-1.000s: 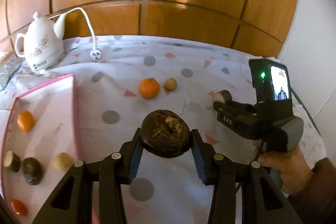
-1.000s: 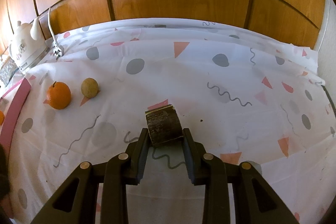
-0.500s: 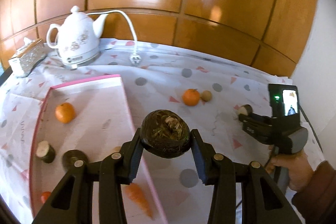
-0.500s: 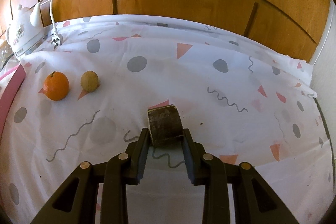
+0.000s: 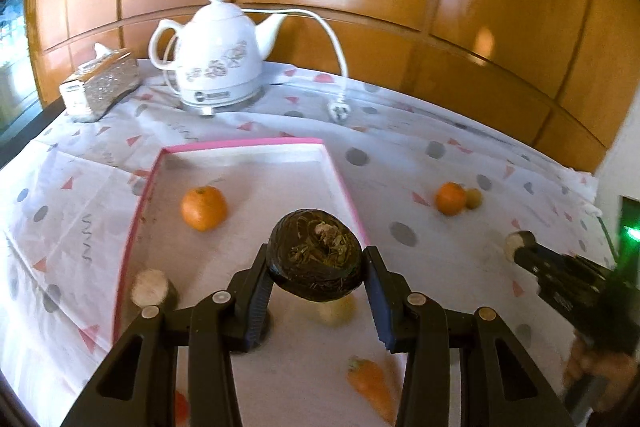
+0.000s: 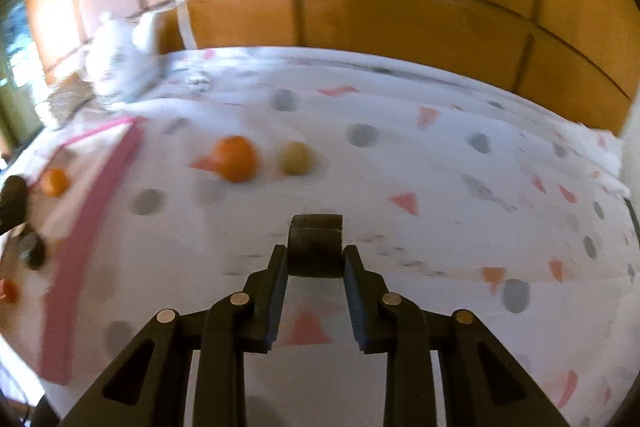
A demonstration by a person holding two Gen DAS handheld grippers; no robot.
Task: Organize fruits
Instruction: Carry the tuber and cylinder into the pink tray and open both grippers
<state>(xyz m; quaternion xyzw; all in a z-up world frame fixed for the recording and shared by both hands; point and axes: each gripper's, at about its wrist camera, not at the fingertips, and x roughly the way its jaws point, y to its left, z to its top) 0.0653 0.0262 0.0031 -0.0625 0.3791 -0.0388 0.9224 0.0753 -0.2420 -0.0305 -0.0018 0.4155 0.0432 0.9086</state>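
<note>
My left gripper (image 5: 317,267) is shut on a dark round fruit (image 5: 315,254) with a dried stem end, held above the pink-rimmed white tray (image 5: 340,183). In the tray lie an orange (image 5: 204,207), a cut dark piece (image 5: 150,287), a pale fruit (image 5: 338,311) and a carrot (image 5: 370,385). My right gripper (image 6: 316,259) is shut on a dark cylindrical piece (image 6: 316,245), above the tablecloth right of the tray; it also shows in the left wrist view (image 5: 520,243). An orange (image 6: 235,159) and a small tan fruit (image 6: 295,157) lie on the cloth.
A white teapot (image 5: 218,61) with cord and plug (image 5: 338,111) stands at the back, a glittery tissue box (image 5: 100,85) to its left. Wooden wall panels lie behind the table. The tray's pink rim (image 6: 86,227) is left of my right gripper.
My left gripper has swung left with the dark fruit, from over the cloth to over the tray. My right gripper has moved left toward the tray with its piece; its view is blurred.
</note>
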